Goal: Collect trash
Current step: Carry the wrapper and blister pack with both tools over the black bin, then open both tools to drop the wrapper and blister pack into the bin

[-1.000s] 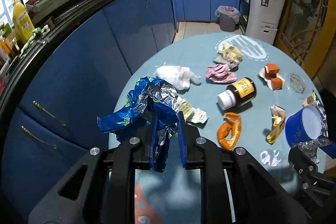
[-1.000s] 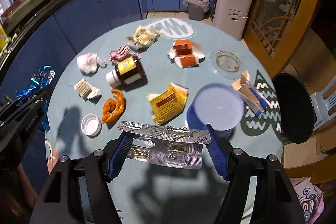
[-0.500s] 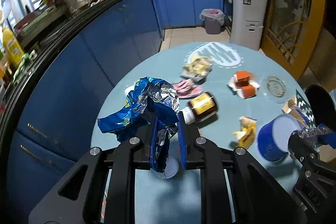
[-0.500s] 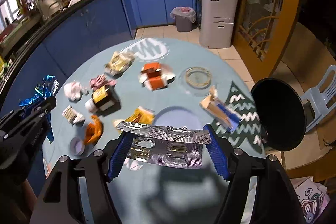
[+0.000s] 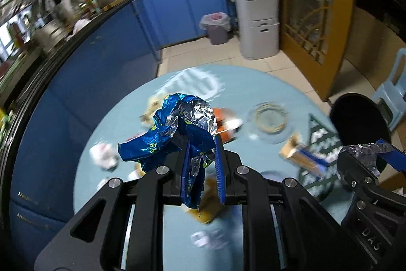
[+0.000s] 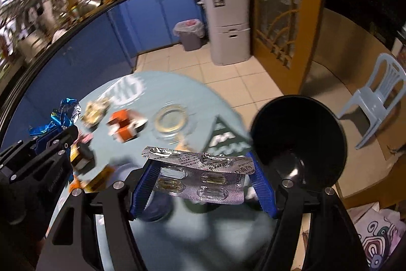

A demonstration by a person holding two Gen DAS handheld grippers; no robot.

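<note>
Wrapper [image 5: 177,128] clamped in left claw [image 5: 201,169], blister pack [image 6: 200,177] gripped in right claw [image 6: 203,184] — both swung off the surface [image 6: 142,93]; bin [image 6: 297,141] now at 2 o'clock — drop likely next.

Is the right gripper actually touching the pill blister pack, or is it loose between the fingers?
Touching. The right wrist view shows the right gripper with both blue pads pressed against the short ends of the blister pack, which spans the gap and hangs clear above the table.
</note>
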